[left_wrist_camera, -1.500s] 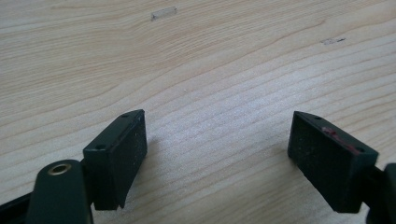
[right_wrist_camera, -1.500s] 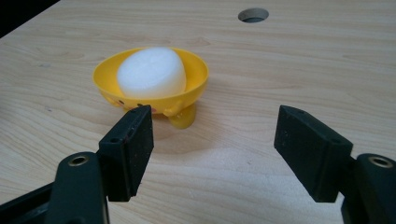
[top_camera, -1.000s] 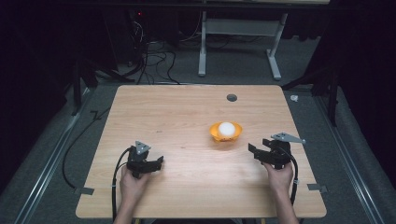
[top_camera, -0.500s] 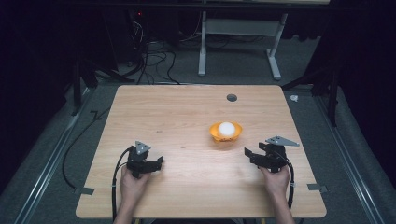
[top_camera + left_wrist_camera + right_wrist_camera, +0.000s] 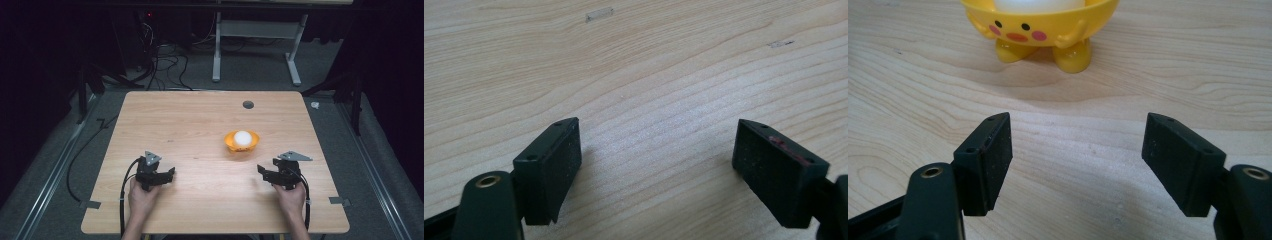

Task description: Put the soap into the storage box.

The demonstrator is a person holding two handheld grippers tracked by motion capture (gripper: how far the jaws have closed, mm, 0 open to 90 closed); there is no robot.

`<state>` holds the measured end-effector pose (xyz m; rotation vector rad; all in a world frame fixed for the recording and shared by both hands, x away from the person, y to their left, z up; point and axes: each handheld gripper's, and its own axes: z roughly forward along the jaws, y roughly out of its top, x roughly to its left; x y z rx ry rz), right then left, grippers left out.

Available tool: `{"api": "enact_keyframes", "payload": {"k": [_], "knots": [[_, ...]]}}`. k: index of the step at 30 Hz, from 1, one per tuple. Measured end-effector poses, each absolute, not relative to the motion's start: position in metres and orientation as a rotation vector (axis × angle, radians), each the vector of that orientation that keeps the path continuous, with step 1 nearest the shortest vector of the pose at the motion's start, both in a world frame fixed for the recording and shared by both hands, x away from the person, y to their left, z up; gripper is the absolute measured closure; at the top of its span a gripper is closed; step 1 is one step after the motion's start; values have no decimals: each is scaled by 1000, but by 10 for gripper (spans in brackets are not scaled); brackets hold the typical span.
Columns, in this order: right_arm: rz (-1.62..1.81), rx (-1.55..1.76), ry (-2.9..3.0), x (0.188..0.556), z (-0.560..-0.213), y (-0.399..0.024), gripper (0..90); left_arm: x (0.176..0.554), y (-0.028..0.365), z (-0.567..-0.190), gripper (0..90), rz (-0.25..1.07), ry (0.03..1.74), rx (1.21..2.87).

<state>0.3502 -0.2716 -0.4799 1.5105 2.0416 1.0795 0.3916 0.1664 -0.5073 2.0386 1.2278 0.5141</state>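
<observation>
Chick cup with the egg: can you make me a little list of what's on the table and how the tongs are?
table: light wood
chick cup: yellow, upright on two feet, right of the table's middle
egg: white, sitting in the chick cup
left tongs: open, nothing between them, over bare wood
right tongs: open, nothing between them, pointing at the chick cup, not touching it

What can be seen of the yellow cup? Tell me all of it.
The yellow cup looks like glossy plastic: a round bowl with a chick's face, pink cheeks, two small arms and two stubby feet. It stands upright on the wooden table, right of the middle, holding a white ball. The right gripper faces it, apart.
</observation>
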Motion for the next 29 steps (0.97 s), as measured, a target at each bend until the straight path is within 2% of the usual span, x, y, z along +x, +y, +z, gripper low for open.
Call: {"api": "enact_keyframes", "payload": {"k": [18,29], "knots": [[919,1471,2079,347,-499,-261,286,392,166,-507,202,514,1228,2039],[874,1438,2095,348,-502,-259,255,392,166,-507,202,515,1227,2040]]}}
